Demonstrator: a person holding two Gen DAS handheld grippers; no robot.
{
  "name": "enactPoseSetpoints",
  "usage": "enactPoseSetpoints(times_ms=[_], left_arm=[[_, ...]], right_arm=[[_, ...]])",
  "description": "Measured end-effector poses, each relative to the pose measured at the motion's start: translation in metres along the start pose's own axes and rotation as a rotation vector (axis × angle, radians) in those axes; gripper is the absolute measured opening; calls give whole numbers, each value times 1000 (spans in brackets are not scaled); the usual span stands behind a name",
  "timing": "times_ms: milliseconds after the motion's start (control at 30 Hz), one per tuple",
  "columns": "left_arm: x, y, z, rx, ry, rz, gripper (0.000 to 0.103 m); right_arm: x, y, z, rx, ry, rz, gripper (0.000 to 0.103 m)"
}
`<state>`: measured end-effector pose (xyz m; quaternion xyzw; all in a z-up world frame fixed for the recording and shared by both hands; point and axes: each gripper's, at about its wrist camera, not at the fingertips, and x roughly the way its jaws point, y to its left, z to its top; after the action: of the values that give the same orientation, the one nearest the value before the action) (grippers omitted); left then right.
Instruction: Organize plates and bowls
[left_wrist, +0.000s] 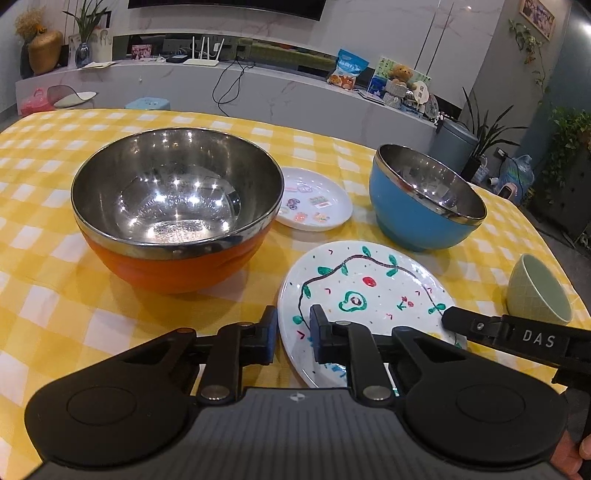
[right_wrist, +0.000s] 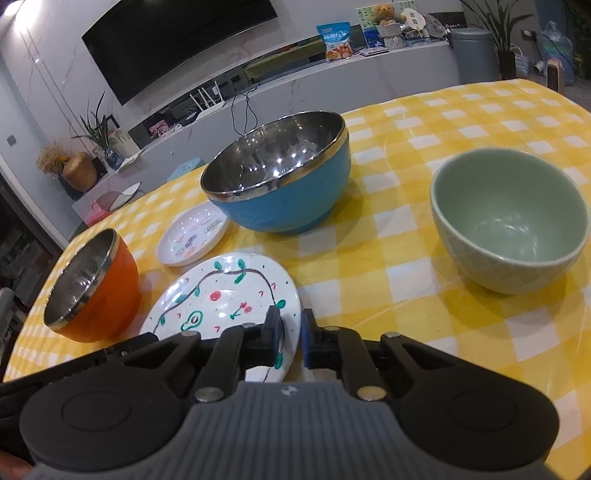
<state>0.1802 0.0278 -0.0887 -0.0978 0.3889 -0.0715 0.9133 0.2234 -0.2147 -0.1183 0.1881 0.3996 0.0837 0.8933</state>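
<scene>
A white painted plate (left_wrist: 365, 295) with a vine and avocado drawing lies on the yellow checked table; it also shows in the right wrist view (right_wrist: 225, 295). My left gripper (left_wrist: 293, 334) straddles its left rim, jaws narrowly apart. My right gripper (right_wrist: 291, 338) straddles its right rim, jaws narrowly apart; its finger shows in the left view (left_wrist: 480, 326). An orange steel bowl (left_wrist: 173, 214) (right_wrist: 88, 288) stands left. A small sticker plate (left_wrist: 317, 199) (right_wrist: 192, 236) lies behind. A blue steel bowl (left_wrist: 424, 199) (right_wrist: 280, 177) and a green bowl (left_wrist: 539, 291) (right_wrist: 509, 218) stand right.
The table's right edge (left_wrist: 546, 236) is close to the green bowl. A low white cabinet (left_wrist: 258, 85) with a router, a snack bag and a teddy bear runs behind the table. Plants and a grey bin (left_wrist: 454, 144) stand at the right.
</scene>
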Motion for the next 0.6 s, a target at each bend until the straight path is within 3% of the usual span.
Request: enactPoseSetpoints(times_ms=[333,600], left_arm=[[-11,-1,2,0,-11,-6,18],[-43,-6,5,10,-20,14,18]], right_arm=[[-10,0,1,11,-11,10,8],[-32,2,-6,52,-11,50,8]])
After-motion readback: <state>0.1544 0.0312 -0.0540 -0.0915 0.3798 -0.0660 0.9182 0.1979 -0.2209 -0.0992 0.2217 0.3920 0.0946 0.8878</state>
